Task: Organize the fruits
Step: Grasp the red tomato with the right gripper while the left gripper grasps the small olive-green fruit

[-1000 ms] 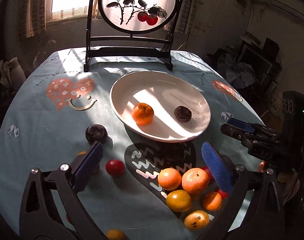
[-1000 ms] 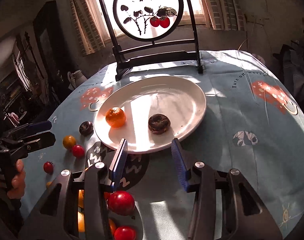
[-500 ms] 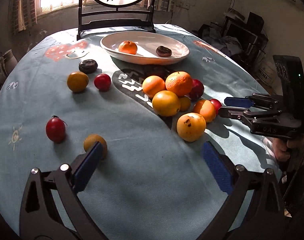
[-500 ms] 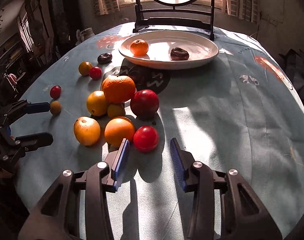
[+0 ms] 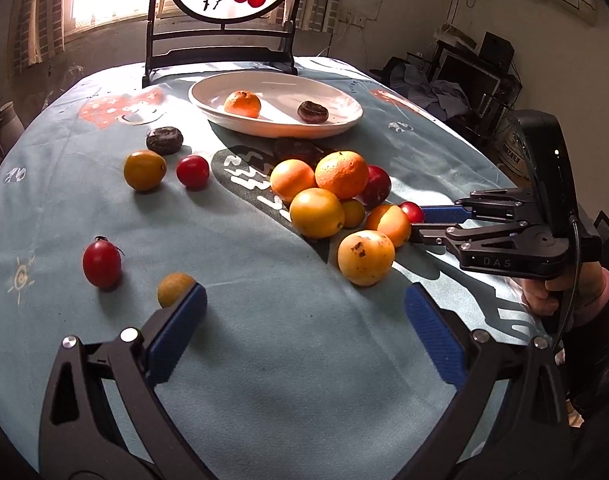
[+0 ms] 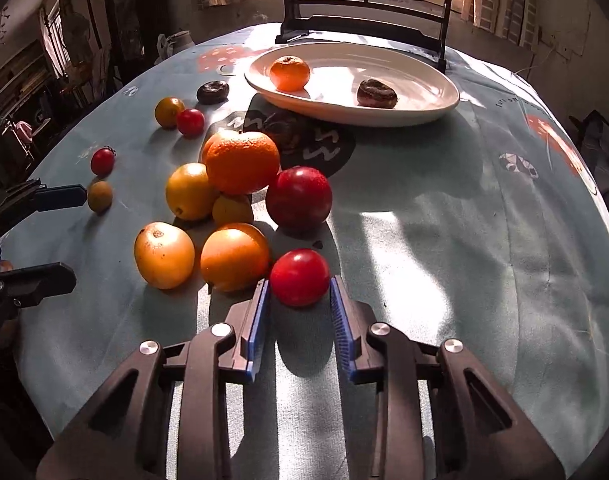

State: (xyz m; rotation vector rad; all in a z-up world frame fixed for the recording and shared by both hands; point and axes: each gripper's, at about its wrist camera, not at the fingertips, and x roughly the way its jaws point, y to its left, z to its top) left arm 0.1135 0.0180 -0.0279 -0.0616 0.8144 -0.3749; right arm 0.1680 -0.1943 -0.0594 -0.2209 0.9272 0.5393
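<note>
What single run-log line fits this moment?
task: organize fruits | right tongs: closing around small red fruit | left tongs: open, idle | plate: tangerine, dark fruit

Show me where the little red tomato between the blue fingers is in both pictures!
Left wrist view: the small red tomato sits far right of the fruit pile, at the right gripper tips.
Right wrist view: the same tomato sits low center, between the blue pads.
Shared landmark: the white plate.
</note>
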